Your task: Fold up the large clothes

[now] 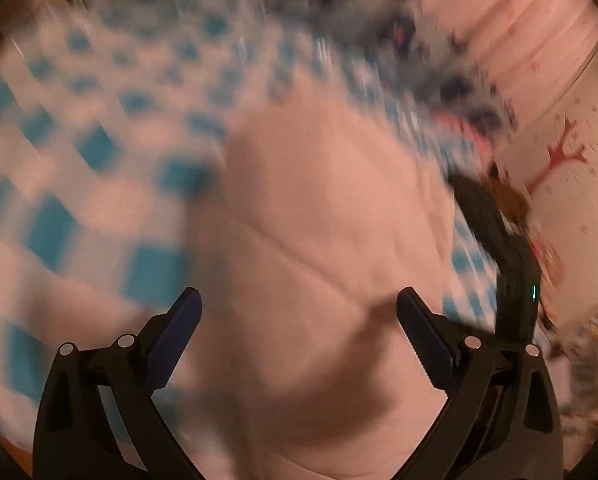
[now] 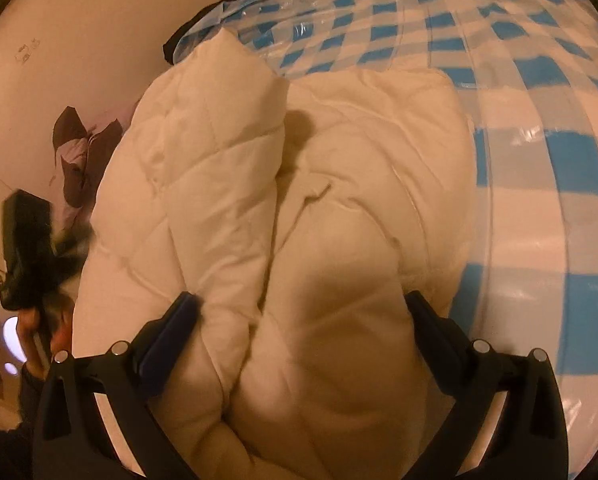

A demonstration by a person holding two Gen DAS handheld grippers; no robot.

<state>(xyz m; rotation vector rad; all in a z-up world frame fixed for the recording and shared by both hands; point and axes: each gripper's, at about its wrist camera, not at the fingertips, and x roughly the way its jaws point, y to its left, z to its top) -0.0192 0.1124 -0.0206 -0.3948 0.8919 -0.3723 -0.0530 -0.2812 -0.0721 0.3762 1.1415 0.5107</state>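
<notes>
A cream quilted coat (image 2: 299, 208) is shown lying bunched on a blue-and-white checked cloth (image 2: 547, 160), which is covered by clear plastic sheeting (image 2: 259, 4).

Right wrist view: the right gripper (image 2: 301, 308) is held directly over the coat, with its fingers (image 2: 171, 332) spread wide. A thick fold of the padded fabric is seen between them, but no clamping is shown; the left finger lies just beside a raised, folded-over panel of the coat. That panel stands up along the left side of the garment, and a flatter quilted part is spread to its right. At the left edge a dark gripper body is visible, with part of a hand (image 2: 31, 324) behind it, against a pale wall (image 2: 99, 20) bearing a dark leaf motif (image 2: 79, 148).

Left wrist view: heavy motion blur is present throughout. The left gripper (image 1: 299, 304) is seen with fingers (image 1: 179, 328) released and wide apart, above the pale coat surface (image 1: 319, 220); nothing is gripped. The checked cloth (image 1: 79, 180) is visible to the left and beyond. At the right edge another black gripper part (image 1: 511, 264) is shown, in front of a pale wall with a red branching figure (image 1: 563, 156).
</notes>
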